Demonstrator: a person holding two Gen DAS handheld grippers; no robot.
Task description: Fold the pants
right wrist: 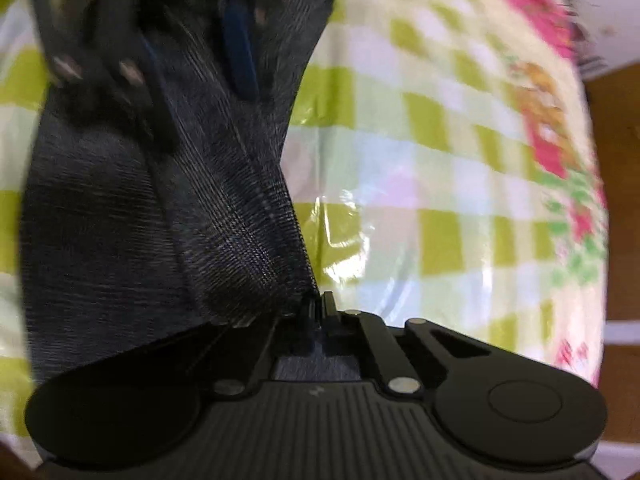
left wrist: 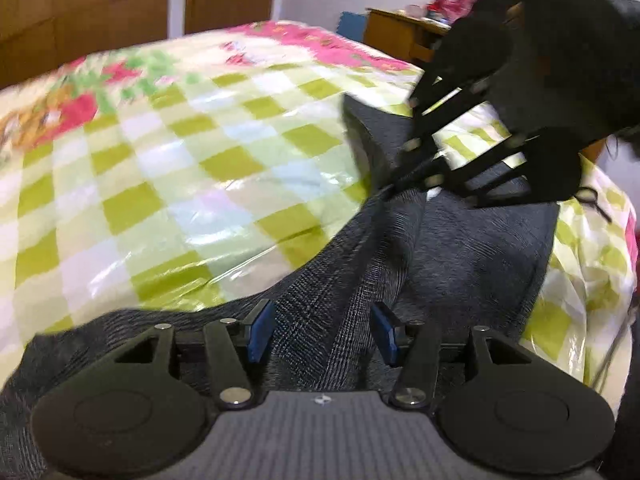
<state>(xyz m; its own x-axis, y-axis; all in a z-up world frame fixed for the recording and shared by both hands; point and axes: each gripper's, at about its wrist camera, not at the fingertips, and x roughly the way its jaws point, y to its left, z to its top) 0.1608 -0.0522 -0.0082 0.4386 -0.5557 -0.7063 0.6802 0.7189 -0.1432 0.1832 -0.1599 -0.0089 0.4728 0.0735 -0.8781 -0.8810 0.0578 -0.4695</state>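
Draping limp and creased across the checked cover point(left wrist: 168, 168), the dark grey pants point(left wrist: 460, 248) look light, soft and floppy, likely to sag and slide on the glossy plastic, so seams and edges seem the best places to pinch. At the lower middle of its own view the right hand-held gripper point(right wrist: 318, 306) is clamped tight on a gathered ridge of the fabric. The left hand-held gripper point(left wrist: 322, 334) stands about half open, its blue pads point(left wrist: 260, 334) astride a fold but not pressing it.
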